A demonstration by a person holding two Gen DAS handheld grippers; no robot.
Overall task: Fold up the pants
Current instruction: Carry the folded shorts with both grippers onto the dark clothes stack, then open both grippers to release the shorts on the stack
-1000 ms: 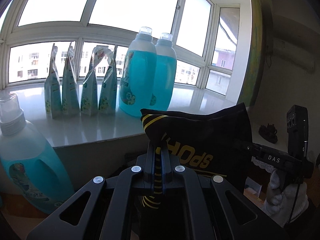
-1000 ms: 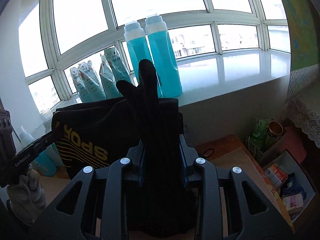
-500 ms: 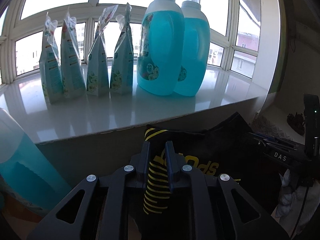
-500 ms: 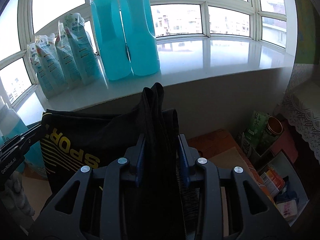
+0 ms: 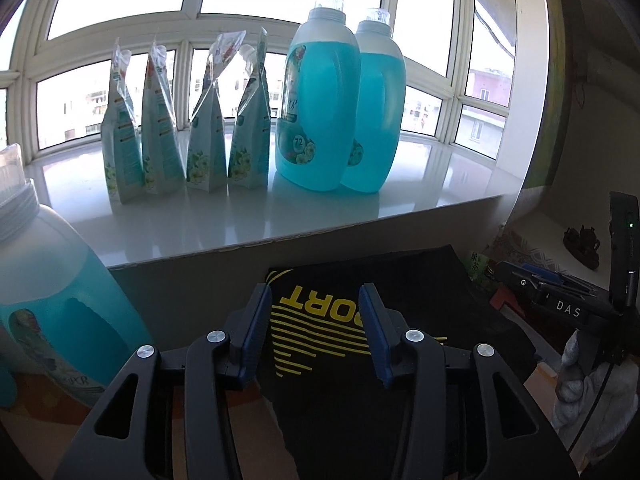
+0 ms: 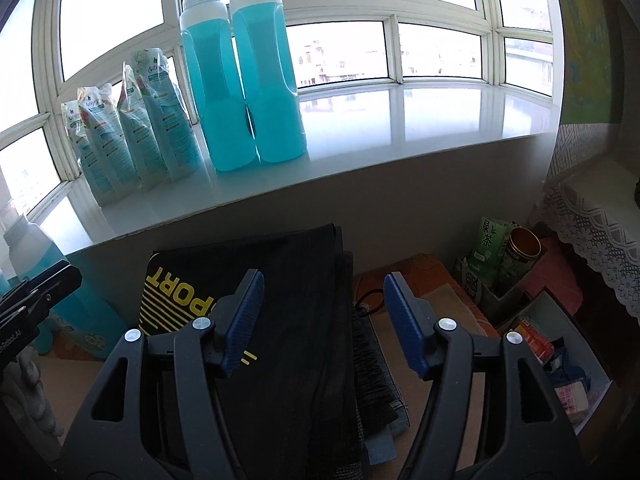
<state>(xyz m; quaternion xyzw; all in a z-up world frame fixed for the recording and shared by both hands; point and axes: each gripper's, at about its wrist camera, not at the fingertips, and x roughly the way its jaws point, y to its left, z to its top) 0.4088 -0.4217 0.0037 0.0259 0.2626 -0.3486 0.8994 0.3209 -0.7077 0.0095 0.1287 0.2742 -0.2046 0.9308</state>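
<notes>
The black pants point(image 5: 400, 308) with yellow "SPORT" print and stripes lie folded flat below the windowsill, on top of other folded clothes point(image 6: 372, 364). My left gripper point(image 5: 316, 300) is open, its blue pads either side of the print, holding nothing. My right gripper point(image 6: 324, 288) is open above the right edge of the pants point(image 6: 288, 320), also empty. The right gripper shows at the right of the left wrist view point(image 5: 560, 304); the left one shows at the left of the right wrist view point(image 6: 36, 292).
A white windowsill point(image 5: 320, 216) holds two big blue detergent bottles point(image 5: 320, 100) and several refill pouches point(image 5: 200, 120). Another blue bottle point(image 5: 48, 300) stands at the left. Boxes with tea packs and a can point(image 6: 504, 256) sit at the right beside a lace-covered table point(image 6: 592, 216).
Both grippers have let go of the pants and opened. The pants, held up a second ago, now lie flat on the pile; both grippers came down with them.
</notes>
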